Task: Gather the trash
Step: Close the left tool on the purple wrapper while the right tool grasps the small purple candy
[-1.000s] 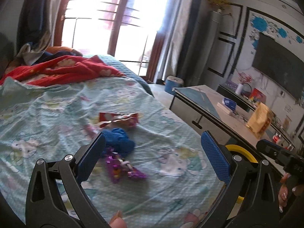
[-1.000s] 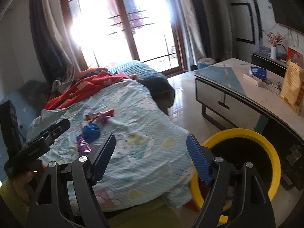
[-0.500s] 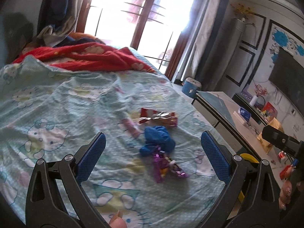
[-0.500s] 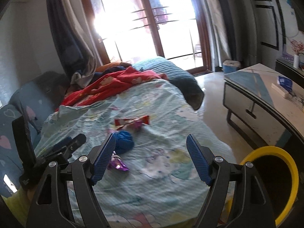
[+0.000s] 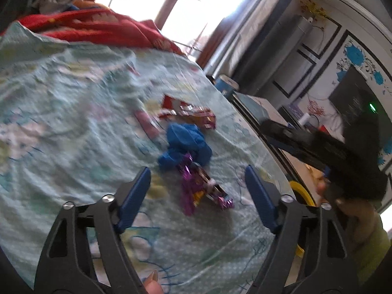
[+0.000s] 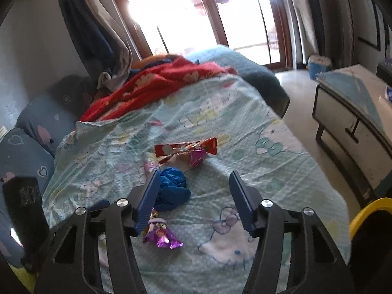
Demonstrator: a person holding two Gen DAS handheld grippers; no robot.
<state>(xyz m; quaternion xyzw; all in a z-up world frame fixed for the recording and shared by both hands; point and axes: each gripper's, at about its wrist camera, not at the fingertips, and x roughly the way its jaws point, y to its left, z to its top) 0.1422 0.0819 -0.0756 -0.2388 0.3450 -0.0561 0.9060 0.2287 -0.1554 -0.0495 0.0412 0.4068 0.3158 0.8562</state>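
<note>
On the bed (image 6: 245,127), in the middle of the pale green sheet, your trash lies bunched together: a red wrapper (image 6: 186,148), a crumpled blue wad (image 6: 172,191) and a purple foil wrapper (image 6: 161,232), close enough to take one after another. Your left gripper (image 5: 197,187) frames the purple foil wrapper (image 5: 203,188), its fingers closing but not yet on it. Your right gripper (image 6: 193,196) aims beside the blue wad, fingers narrowing on nothing so far. The yellow bin (image 6: 365,213) stands on the floor by the bed's edge, likely so drops are short; its contents are hidden.
</note>
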